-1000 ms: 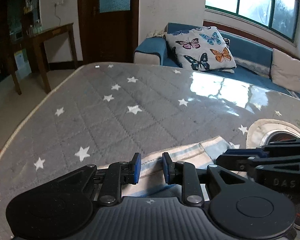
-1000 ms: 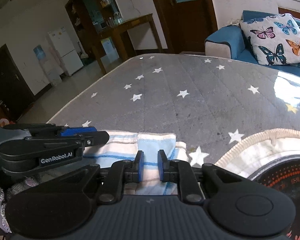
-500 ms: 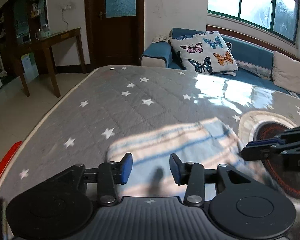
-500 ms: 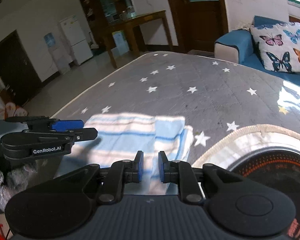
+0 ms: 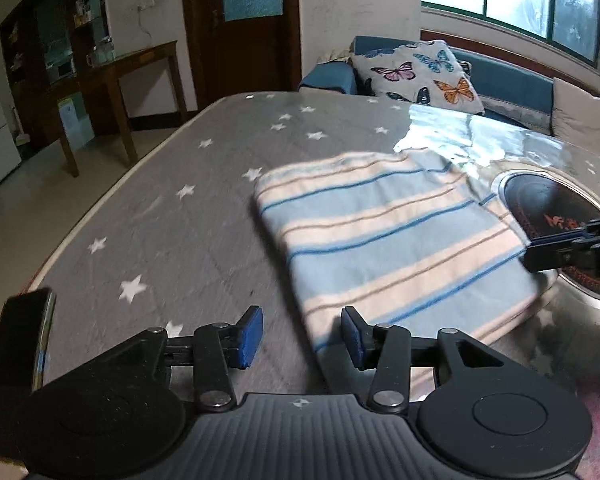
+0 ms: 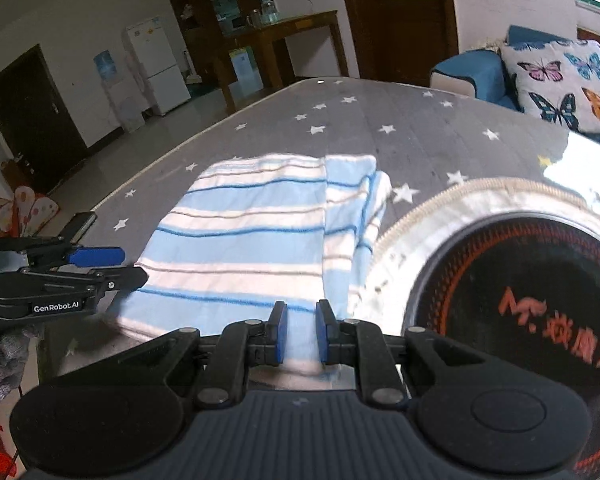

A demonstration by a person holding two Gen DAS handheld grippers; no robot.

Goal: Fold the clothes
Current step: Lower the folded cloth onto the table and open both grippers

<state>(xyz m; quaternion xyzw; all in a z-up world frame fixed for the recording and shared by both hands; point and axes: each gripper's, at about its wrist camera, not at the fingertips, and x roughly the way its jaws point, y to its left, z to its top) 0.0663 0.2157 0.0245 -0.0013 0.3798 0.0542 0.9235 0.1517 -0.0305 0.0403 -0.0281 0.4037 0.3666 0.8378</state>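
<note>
Now 1 blue-and-white striped soft cloth garment (image 5: 384, 240) lies folded flat on the grey star-patterned quilted desk (image 5: 172, 216), its right edge beside a round black-and-orange mat (image 6: 540, 320). It looks light, limp and likely to sag, so corners or hems seem the best holds. Of 2 grippers, the left gripper (image 5: 302, 334) has just been opening, empty; the right gripper (image 6: 301, 332) is nearly closed, apparently gripping nothing.

Folded garment (image 5: 384, 240), light blue with white bands and thin blue and tan stripes; lies flat on grey star-patterned cover (image 5: 172, 240), one edge layered.
</note>
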